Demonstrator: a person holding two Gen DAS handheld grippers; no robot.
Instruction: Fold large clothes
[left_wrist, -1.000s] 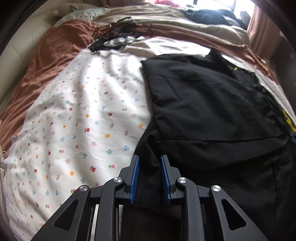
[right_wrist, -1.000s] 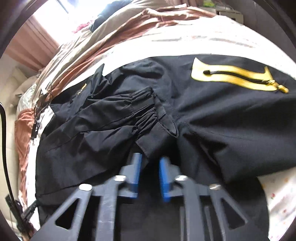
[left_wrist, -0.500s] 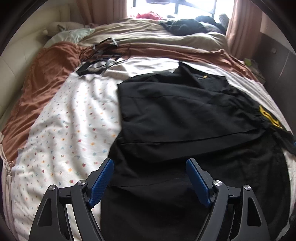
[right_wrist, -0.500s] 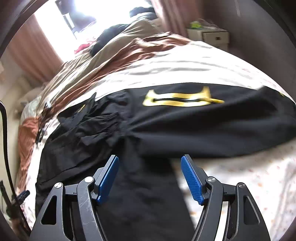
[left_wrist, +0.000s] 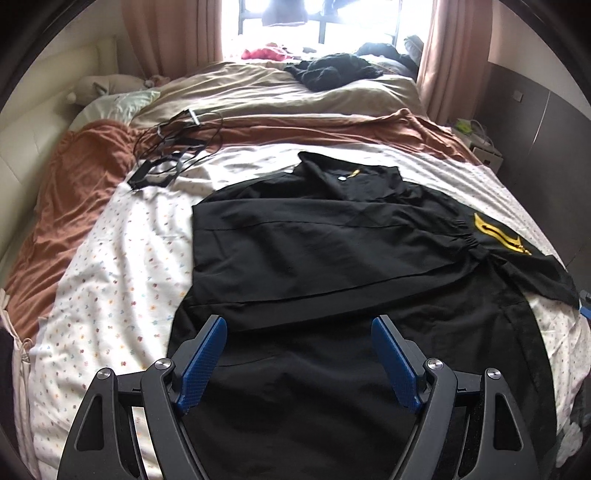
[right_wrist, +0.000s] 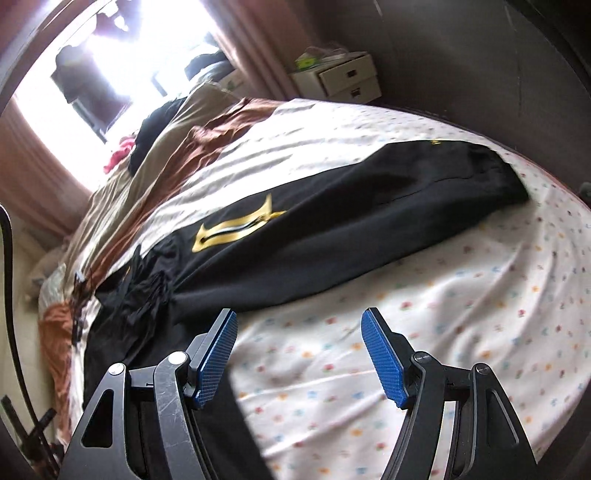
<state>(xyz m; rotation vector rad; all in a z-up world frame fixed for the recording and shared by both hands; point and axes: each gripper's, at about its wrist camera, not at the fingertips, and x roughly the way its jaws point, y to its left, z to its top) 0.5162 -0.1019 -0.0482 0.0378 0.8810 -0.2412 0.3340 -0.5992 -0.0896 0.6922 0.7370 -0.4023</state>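
Observation:
A large black garment with a yellow zip patch lies on the flowered sheet. One side is folded over its middle. Its other long sleeve, with the same yellow patch, stretches to the right across the sheet. My left gripper is open and empty, raised above the garment's near hem. My right gripper is open and empty, above the sheet just right of the garment's body.
Black cables and a strap lie at the far left of the sheet. A brown blanket and beige duvet with dark clothes lie beyond. A white drawer unit stands by the dark wall.
Both grippers were shut on the black cloth a second ago. They opened, let it go and pulled back and up. The right one swung to the right over the sheet.

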